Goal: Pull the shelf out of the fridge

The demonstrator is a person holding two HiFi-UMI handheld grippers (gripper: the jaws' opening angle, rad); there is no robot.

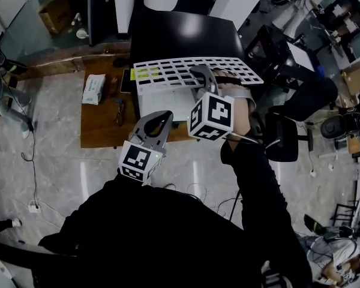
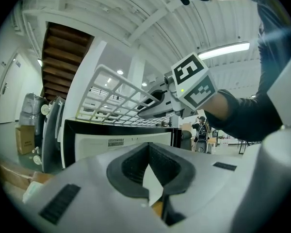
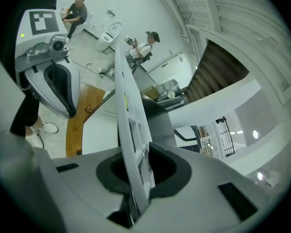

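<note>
White plastic grid shelf point(image 1: 192, 71) is held flat just above the fridge point(image 1: 186, 35), its long axis running left to right across the head view; the right gripper point(image 1: 201, 75) is clamped on its near long edge; a yellow label point(image 1: 145, 74) sits at its left end, print too small to read; the left gripper point(image 1: 158, 120) hangs lower, jaws together on nothing; a tissue pack point(image 1: 93, 89) lies on the wooden platform point(image 1: 102, 131) at left; an office chair point(image 1: 282, 138) stands at right.
</note>
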